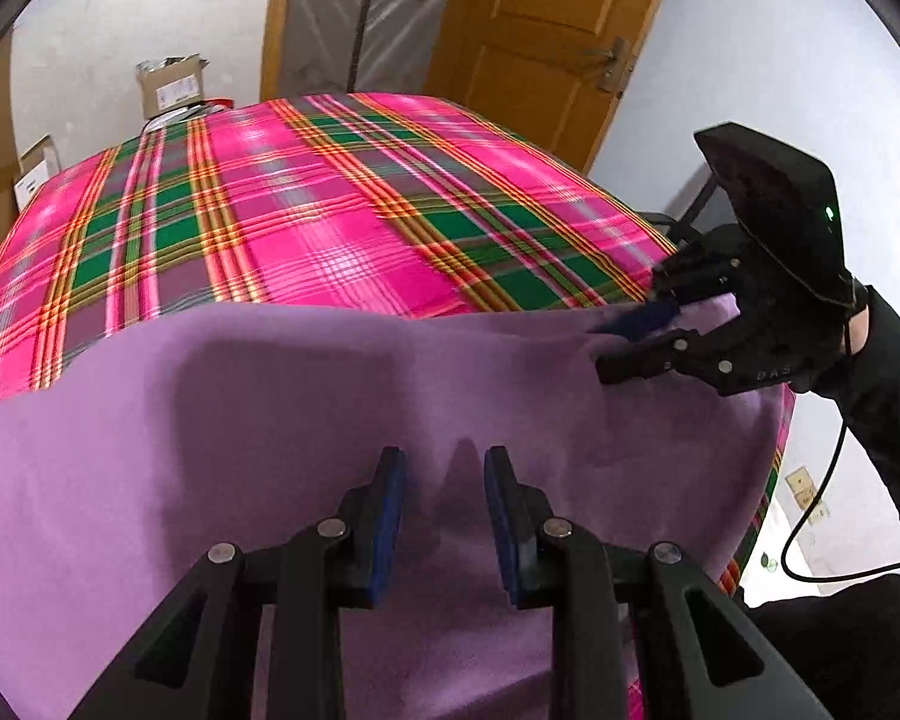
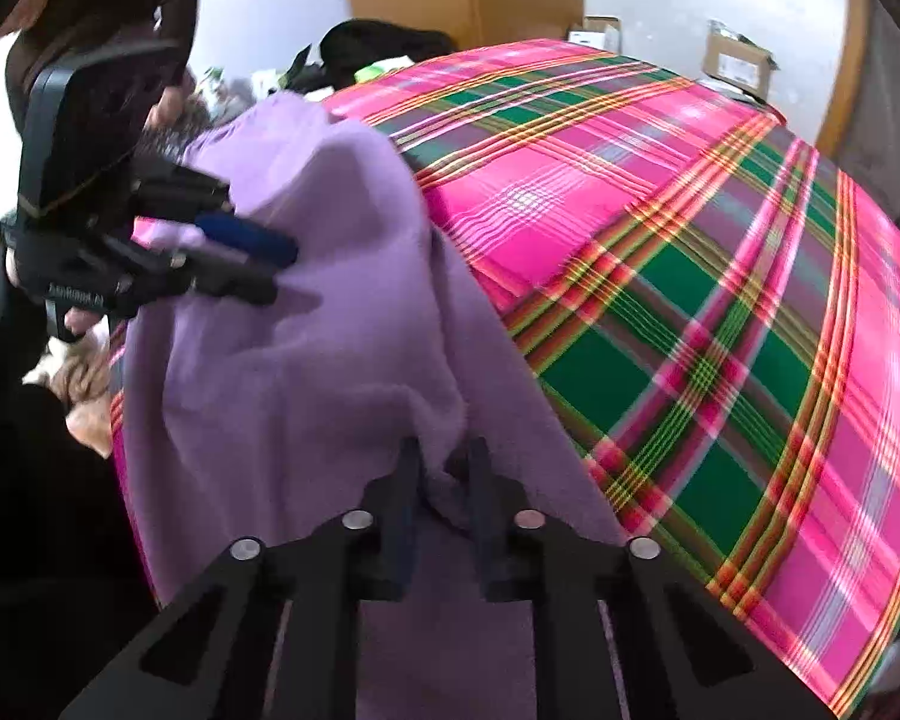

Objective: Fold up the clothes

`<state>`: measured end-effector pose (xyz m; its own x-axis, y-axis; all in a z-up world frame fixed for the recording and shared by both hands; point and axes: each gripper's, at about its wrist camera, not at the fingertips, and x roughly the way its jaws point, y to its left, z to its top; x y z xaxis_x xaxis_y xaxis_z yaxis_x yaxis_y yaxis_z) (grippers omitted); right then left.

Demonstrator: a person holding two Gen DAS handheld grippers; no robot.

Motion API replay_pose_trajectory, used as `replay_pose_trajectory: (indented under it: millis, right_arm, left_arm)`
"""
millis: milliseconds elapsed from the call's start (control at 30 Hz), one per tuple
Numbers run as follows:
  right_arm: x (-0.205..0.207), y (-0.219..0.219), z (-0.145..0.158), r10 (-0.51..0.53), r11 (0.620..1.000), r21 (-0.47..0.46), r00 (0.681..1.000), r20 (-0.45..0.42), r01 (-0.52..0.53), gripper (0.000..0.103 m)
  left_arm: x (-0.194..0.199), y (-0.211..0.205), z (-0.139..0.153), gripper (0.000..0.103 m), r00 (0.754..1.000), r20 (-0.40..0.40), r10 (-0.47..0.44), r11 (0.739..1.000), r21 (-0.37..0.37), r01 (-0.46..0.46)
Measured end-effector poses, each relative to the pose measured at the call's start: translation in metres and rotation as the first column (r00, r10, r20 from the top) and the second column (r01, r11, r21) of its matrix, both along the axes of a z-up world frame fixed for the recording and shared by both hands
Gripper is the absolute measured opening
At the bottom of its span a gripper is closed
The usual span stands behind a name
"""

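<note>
Item: lilac fleece garment (image 1: 306, 396), soft, light, limp; lay over the near edge of the plaid-covered bench (image 1: 342, 204). Best held at hem corners. Right gripper (image 2: 444, 480) fingers pinched a fabric fold; left gripper (image 1: 444, 480) fingers stood spread, fabric between, unpressed. Plaid beyond lay open for spreading.

Lilac garment (image 1: 270, 420), pink-green plaid tablecloth (image 1: 342, 210)
</note>
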<state>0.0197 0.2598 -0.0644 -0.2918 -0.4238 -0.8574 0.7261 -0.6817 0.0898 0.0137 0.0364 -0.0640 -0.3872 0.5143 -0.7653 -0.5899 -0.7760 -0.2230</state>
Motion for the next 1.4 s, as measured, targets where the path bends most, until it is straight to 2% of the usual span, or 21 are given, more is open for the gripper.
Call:
replay_pose_trajectory:
  millis: [267, 400, 533, 700, 800, 967, 1100, 1267, 1400]
  right_arm:
    - [-0.016, -0.003, 0.01, -0.049, 0.997, 0.062, 0.997, -0.061, 0.053, 0.007]
    - [-0.024, -0.003, 0.001, -0.083, 0.99, 0.112, 0.995, -0.06, 0.089, 0.008]
    - [-0.018, 0.003, 0.005, -0.11, 0.988, 0.099, 0.992, -0.069, 0.116, 0.01]
    - [-0.008, 0.011, 0.011, -0.137, 0.979, 0.142, 0.986, -0.091, 0.149, 0.012]
    - [-0.002, 0.021, 0.013, -0.16, 0.973, 0.151, 0.982, -0.096, 0.173, 0.015]
    - [0.012, 0.045, 0.013, -0.195, 0.967, 0.148, 0.976, -0.093, 0.207, 0.03]
    - [0.022, 0.071, 0.013, -0.219, 0.962, 0.147, 0.972, -0.083, 0.229, 0.032]
    - [0.022, 0.084, 0.002, -0.234, 0.955, 0.178, 0.971, -0.051, 0.239, 0.033]
    - [0.021, 0.087, 0.001, -0.231, 0.958, 0.164, 0.972, -0.038, 0.235, 0.033]
  left_arm:
    - [-0.007, -0.007, 0.001, 0.028, 1.0, 0.001, 0.028, 1.0, 0.005, -0.028]
    - [-0.011, -0.012, 0.002, 0.028, 0.998, -0.002, 0.055, 0.998, 0.013, -0.055]
    - [-0.012, -0.02, 0.007, 0.028, 0.997, -0.01, 0.078, 0.997, 0.018, -0.077]
    - [-0.016, -0.021, 0.012, 0.028, 0.997, -0.03, 0.07, 0.998, 0.004, -0.07]
    - [-0.02, -0.012, 0.016, 0.028, 0.998, -0.045, 0.034, 0.999, -0.012, -0.034]
    - [-0.033, 0.01, 0.017, 0.028, 0.996, -0.06, -0.064, 0.996, -0.058, 0.061]
    - [-0.041, 0.03, 0.013, 0.029, 0.987, -0.061, -0.149, 0.985, -0.096, 0.143]
    - [-0.047, 0.052, 0.006, 0.029, 0.967, -0.06, -0.248, 0.96, -0.149, 0.237]
    - [-0.049, 0.065, 0.002, 0.029, 0.949, -0.072, -0.307, 0.939, -0.186, 0.29]
